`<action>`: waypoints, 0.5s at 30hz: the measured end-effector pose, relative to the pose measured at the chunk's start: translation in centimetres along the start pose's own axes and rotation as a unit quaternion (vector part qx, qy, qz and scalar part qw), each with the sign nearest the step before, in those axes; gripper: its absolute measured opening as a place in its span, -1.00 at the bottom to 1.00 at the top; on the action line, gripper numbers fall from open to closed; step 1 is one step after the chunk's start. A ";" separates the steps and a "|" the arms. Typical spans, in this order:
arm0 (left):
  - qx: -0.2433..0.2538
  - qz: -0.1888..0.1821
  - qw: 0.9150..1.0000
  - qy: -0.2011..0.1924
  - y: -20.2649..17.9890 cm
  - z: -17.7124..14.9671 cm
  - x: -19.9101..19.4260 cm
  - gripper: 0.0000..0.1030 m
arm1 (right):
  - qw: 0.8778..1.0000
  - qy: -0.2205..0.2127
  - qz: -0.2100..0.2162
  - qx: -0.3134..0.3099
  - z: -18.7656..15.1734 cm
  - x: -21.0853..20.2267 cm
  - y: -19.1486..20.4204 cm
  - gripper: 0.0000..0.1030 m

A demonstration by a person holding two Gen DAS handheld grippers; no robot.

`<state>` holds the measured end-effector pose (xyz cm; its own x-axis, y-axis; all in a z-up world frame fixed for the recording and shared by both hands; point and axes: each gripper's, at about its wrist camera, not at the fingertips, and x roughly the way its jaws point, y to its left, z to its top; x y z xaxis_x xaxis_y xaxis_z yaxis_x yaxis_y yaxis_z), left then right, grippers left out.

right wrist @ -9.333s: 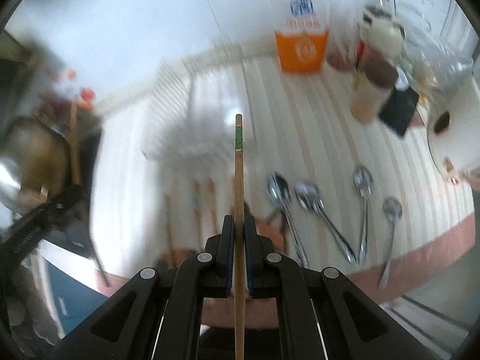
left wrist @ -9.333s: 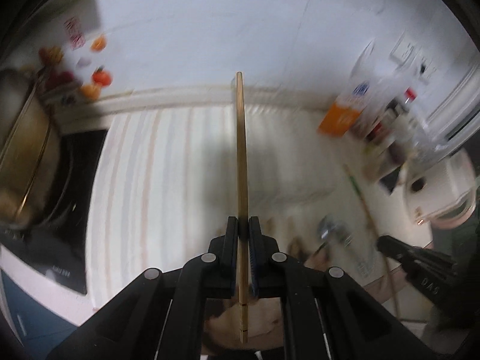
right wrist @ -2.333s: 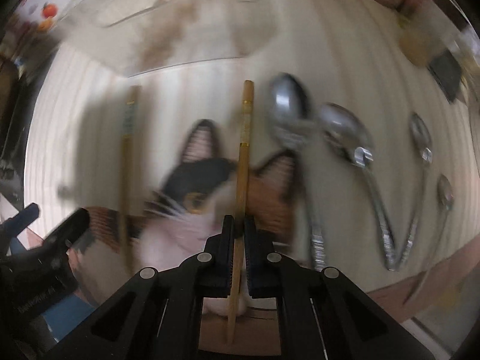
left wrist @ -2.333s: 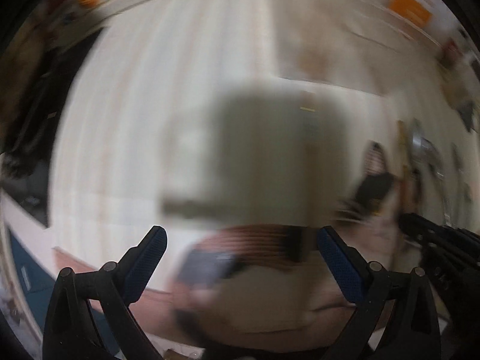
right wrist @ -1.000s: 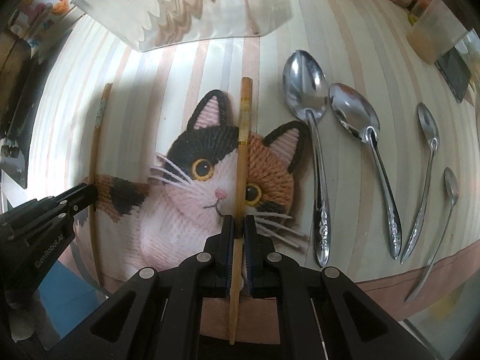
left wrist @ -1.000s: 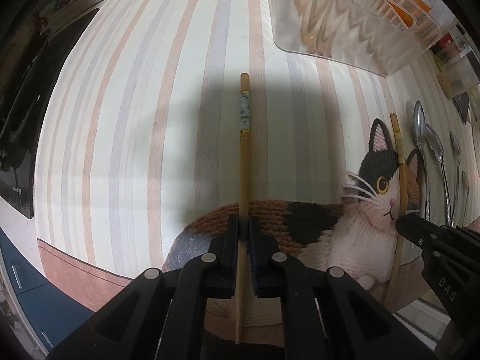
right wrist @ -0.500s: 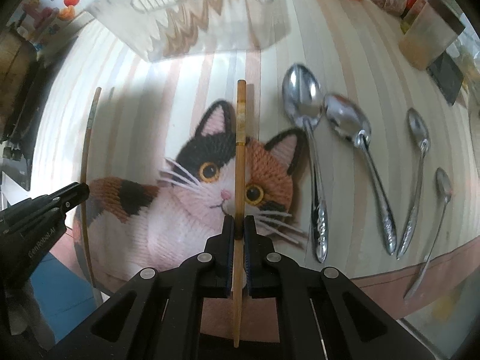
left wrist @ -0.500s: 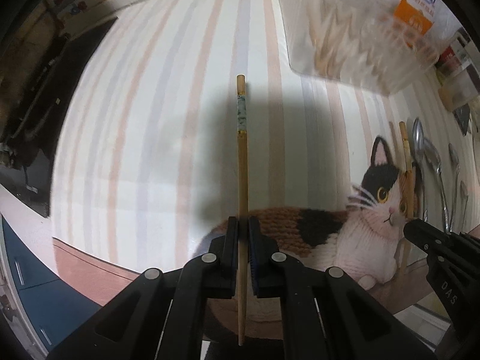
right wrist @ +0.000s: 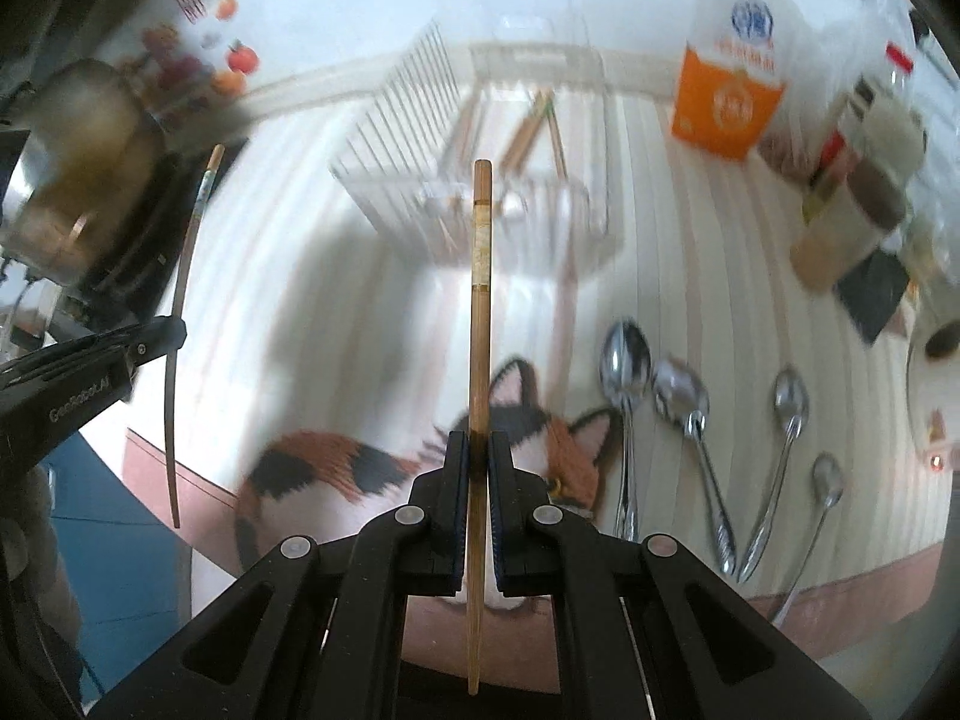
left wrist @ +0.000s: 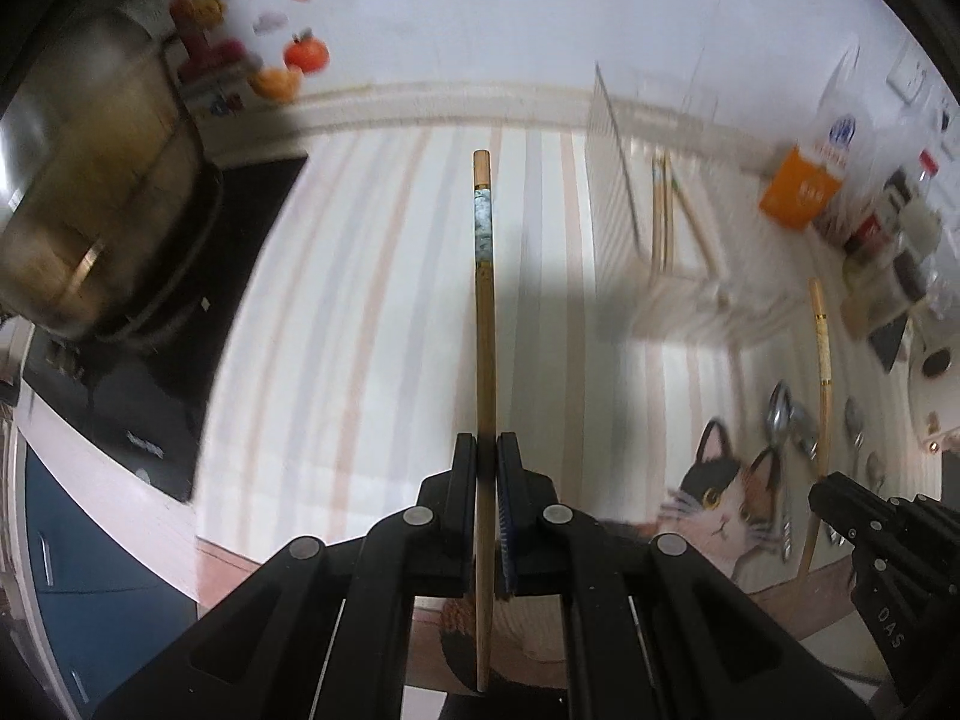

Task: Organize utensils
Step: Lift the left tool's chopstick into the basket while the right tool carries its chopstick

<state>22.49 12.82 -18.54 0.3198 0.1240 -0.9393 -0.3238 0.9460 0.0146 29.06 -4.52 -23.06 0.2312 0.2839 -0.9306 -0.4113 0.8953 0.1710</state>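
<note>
My left gripper (left wrist: 486, 450) is shut on a wooden chopstick with a pale blue band (left wrist: 483, 324), held above the striped cloth. My right gripper (right wrist: 474, 450) is shut on a second wooden chopstick with a light band (right wrist: 480, 300), lifted over the cat picture (right wrist: 528, 438). Each gripper shows at the edge of the other's view, the right gripper (left wrist: 840, 504) with its chopstick (left wrist: 822, 372), the left gripper (right wrist: 156, 336) with its chopstick (right wrist: 186, 276). A clear plastic utensil tray (right wrist: 480, 180) at the back holds a few chopsticks (right wrist: 534, 120). Several metal spoons (right wrist: 690, 408) lie to the right of the cat.
A metal pot (left wrist: 90, 180) sits on a black stove (left wrist: 150, 372) at the left. An orange carton (right wrist: 726, 102), jars and bottles (right wrist: 858, 180) crowd the back right. A white wall with fruit stickers (left wrist: 300, 54) closes the far side; the counter's front edge (right wrist: 840, 606) is near.
Both grippers have risen from the cloth with their chopsticks and tilted up, so the tray, wall and pot have come into view; the cat picture has dropped lower in both views.
</note>
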 end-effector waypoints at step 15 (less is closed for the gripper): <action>-0.012 -0.123 0.991 -0.051 -4.5 12.5 -5.3 -0.92 | 0.993 -0.080 0.070 0.051 13.5 -5.8 -3.1 -0.88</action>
<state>33.42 11.64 -9.35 0.4799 -0.0778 -0.8739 -0.2465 0.9440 -0.2194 40.86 -4.27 -13.86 0.3182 0.4511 -0.8338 -0.3601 0.8711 0.3339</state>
